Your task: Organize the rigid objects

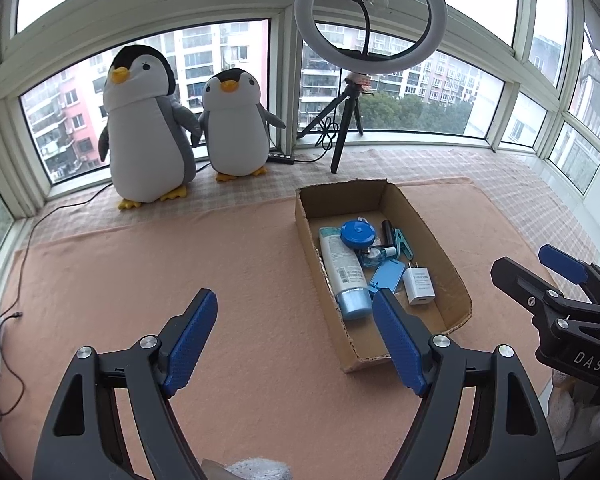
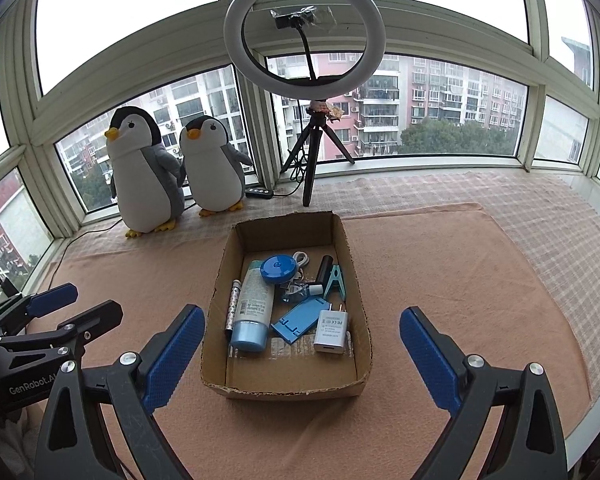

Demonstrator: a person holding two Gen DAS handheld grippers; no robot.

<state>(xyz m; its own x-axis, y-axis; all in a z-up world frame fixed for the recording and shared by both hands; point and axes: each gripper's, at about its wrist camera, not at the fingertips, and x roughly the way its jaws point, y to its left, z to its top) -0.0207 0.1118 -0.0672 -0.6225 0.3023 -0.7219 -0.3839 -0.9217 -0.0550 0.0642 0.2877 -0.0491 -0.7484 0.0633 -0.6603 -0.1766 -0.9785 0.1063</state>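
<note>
An open cardboard box [image 2: 214, 292] [image 1: 444, 248] sits on the pink mat. In it lie a white tube with a blue cap [image 2: 254, 308] [image 1: 344, 268], a round blue tape measure [image 2: 279, 270] [image 1: 357, 233], a white charger [image 2: 332, 330] [image 1: 419, 283], a blue phone stand [image 2: 298, 316] [image 1: 386, 274], a teal clip [image 2: 335, 280], a black cylinder [image 2: 325, 270] and a patterned pen [image 2: 234, 306]. My left gripper [image 1: 296, 316] is open and empty, left of the box. My right gripper [image 2: 302, 330] is open and empty, in front of the box.
Two plush penguins [image 2: 176, 168] stand at the window on the left. A ring light on a tripod [image 2: 308, 120] stands behind the box, with a cable and remote [image 2: 260, 193]. The pink mat [image 2: 460, 280] lies over a checked cloth. Cables [image 1: 4, 320] lie at far left.
</note>
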